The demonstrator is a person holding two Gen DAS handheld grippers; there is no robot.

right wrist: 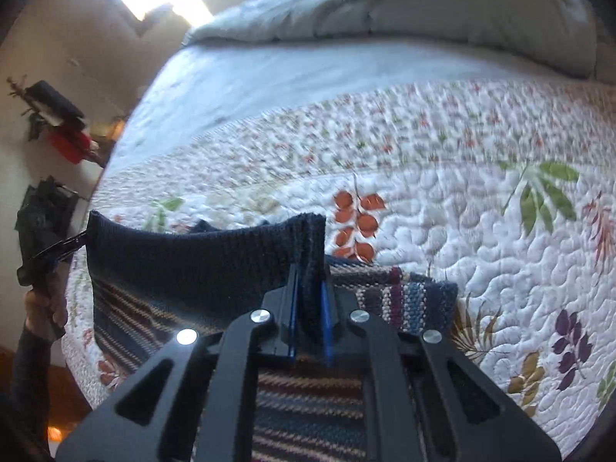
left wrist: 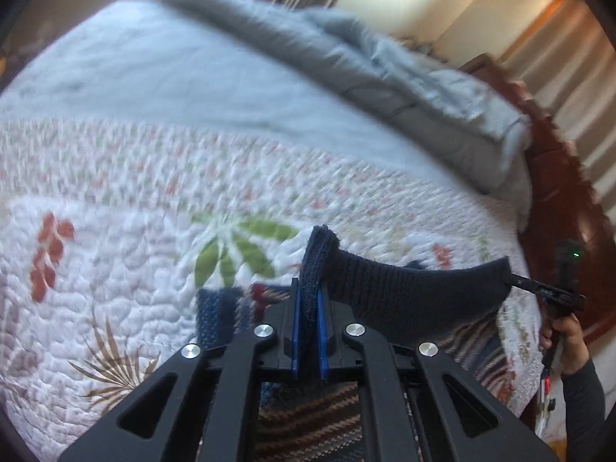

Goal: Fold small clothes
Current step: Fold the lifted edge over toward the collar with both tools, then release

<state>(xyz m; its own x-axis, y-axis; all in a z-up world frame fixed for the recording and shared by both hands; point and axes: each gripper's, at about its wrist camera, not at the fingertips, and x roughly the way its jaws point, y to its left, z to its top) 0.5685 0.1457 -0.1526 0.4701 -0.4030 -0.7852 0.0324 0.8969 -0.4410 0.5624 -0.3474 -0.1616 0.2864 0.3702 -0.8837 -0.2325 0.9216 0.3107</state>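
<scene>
A small knitted sweater with a dark navy ribbed hem (left wrist: 404, 288) and a striped body (left wrist: 308, 415) hangs between my two grippers above the bed. My left gripper (left wrist: 308, 292) is shut on one corner of the hem. My right gripper (right wrist: 308, 285) is shut on the other corner, and it also shows at the right edge of the left wrist view (left wrist: 516, 281). The navy hem (right wrist: 184, 265) is stretched taut between them. The striped body (right wrist: 308, 404) drapes down onto the quilt. The left gripper shows at the left edge of the right wrist view (right wrist: 77, 240).
A white floral quilt (left wrist: 134, 269) covers the near part of the bed, with a pale blue sheet (left wrist: 173, 69) beyond it. A grey comforter (left wrist: 385, 88) is heaped along the far side. A wooden headboard (left wrist: 558, 192) stands at the right. A wall shelf (right wrist: 61, 127) hangs beside the bed.
</scene>
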